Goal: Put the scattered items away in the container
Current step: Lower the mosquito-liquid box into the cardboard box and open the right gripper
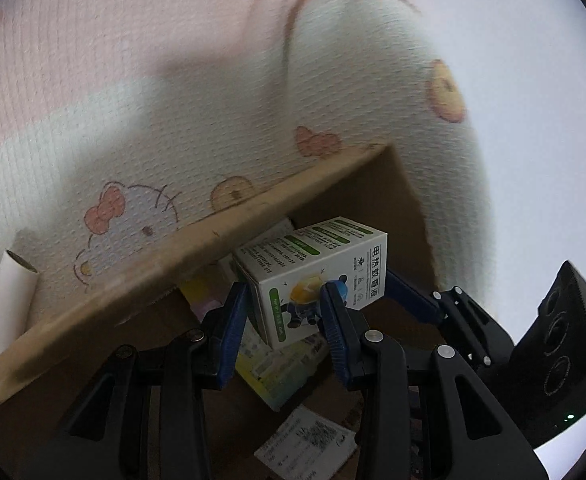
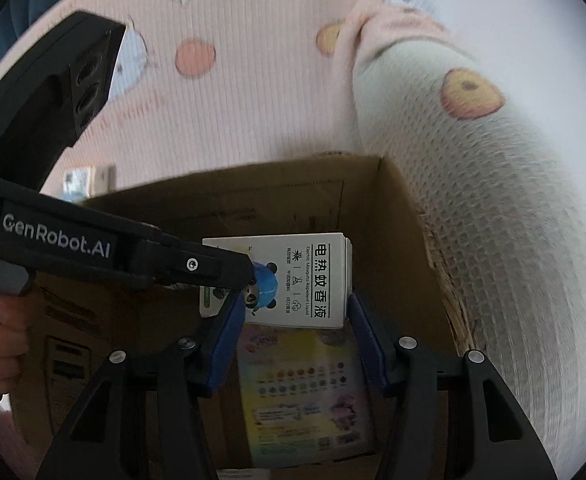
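Blue-padded fingers point(image 1: 233, 320) of the left gripper point(image 1: 285, 312) clamp a white mosquito-liquid box point(image 1: 313, 276), likely so it can be lowered into the cardboard container point(image 1: 93, 308). Right gripper point(image 2: 293, 340) fingers flank the same box, whether gripping is unclear. Beneath lies a colourful booklet point(image 2: 305, 396); beyond, a paper tube point(image 1: 9, 300) waits on the mat.

Pink cartoon-print blanket point(image 1: 113, 80), white wall point(image 1: 533, 100)
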`<state>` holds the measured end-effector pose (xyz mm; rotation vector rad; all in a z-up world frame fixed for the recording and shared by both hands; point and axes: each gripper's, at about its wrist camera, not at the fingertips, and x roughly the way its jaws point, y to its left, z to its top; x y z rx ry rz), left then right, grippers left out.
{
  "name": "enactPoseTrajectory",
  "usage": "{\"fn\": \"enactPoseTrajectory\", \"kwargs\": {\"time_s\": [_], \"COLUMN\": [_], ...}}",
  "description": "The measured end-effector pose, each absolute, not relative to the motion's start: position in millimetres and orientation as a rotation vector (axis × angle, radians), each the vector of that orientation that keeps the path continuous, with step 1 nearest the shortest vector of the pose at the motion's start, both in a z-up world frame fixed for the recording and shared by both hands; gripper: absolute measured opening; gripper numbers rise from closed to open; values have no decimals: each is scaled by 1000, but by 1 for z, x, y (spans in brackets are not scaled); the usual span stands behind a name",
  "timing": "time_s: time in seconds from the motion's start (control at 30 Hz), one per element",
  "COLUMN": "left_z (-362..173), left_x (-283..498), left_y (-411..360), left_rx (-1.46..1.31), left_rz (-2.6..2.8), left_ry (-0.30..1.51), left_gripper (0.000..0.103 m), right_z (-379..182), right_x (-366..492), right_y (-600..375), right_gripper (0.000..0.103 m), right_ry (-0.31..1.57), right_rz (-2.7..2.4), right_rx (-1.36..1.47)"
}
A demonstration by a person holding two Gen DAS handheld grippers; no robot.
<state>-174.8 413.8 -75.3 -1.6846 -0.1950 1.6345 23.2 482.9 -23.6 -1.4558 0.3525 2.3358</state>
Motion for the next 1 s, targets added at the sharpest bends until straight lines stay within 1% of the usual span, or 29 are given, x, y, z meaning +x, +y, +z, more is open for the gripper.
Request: {"fn": "enactPoseTrajectory", "kwargs": {"time_s": [0.13, 0.27, 0.43, 0.53, 0.57, 0.6, 0.63, 0.67, 0.73, 0.87, 1.0], "left_z": [-90, -100, -95, -91, -91, -91, -92, -92, -95, -101, -100], "left_x": [-173, -174, -173, -172, -170, -166, -162, -159, -154, -155, -160], "left_y": [420, 419, 413, 411, 413, 414, 414, 415, 416, 413, 414], "left_rx": [-1720, -1752, -1747, -1748, -1750, -1747, -1746, -1745, -1748, -1766, -1749], "left_rz": [1674, 1706, 1707, 1692, 1674, 1645, 1632, 1629, 1614, 1589, 1598], "left_ry": [-152, -123, -148, -175, -176, -170, -156, -144, -132, -179, -186], "left_gripper": [41, 38, 38, 36, 32, 26, 24, 18, 14, 14, 14], "right_z": [-40, -44, -42, -40, -39, -37, -37, -37, -38, -45, -48], "right_x": [18, 17, 24, 29, 31, 33, 35, 37, 39, 32, 24], "right_y": [492, 490, 492, 490, 490, 489, 490, 492, 494, 492, 497], "right_gripper": [52, 52, 52, 52, 47, 39, 21, 17, 17, 17, 17], "right_ry": [423, 383, 407, 401, 385, 355, 347, 357, 350, 399, 391], "right_rz": [2291, 2261, 2258, 2219, 2211, 2203, 2186, 2172, 2146, 2149, 2132], "right_rx": [-1577, -1611, -1611, -1645, -1653, -1657, -1673, -1691, -1724, -1808, -1816]}}
